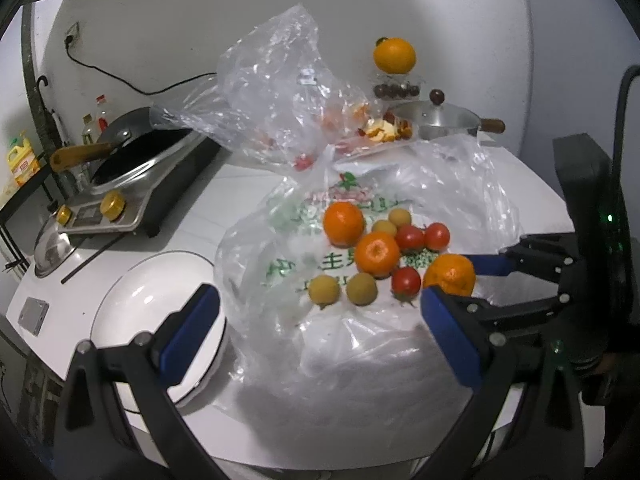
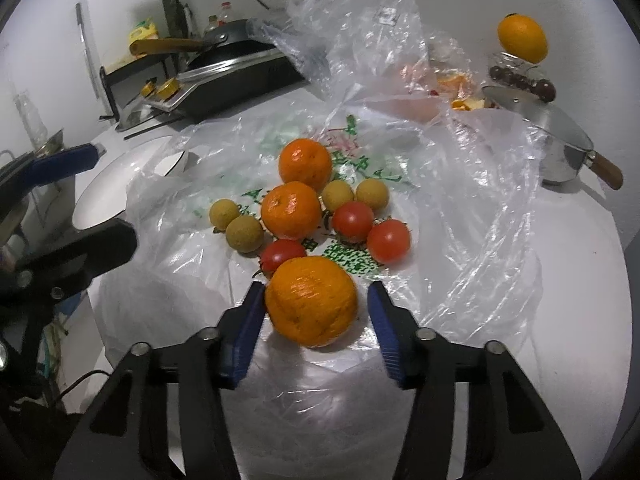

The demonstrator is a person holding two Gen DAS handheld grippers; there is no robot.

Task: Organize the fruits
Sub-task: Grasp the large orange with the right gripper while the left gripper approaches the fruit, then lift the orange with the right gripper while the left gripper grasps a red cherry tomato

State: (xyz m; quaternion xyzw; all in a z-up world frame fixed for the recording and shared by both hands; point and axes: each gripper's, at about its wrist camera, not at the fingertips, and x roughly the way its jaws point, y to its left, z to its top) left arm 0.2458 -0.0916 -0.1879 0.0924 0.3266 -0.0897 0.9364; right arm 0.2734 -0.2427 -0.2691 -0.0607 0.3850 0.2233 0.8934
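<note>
We see right gripper [image 2: 316, 312] fingers bracketing near mandarin [image 2: 311, 302], left pad touching, right pad apart; mandarin round, no long axis. Left gripper [image 1: 320, 324] fingers wide, empty.

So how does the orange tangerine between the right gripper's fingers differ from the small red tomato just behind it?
The orange tangerine is larger, with dimpled matte peel; the small red tomato is smaller, smooth and glossy. The tangerine sits between the right gripper fingers; the tomato lies outside them. Both are round and rest on the clear plastic bag.

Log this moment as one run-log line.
phase: grasping | right gripper: jaws around nearest orange, gap one side | left gripper: open, empty | white bowl: empty
</note>
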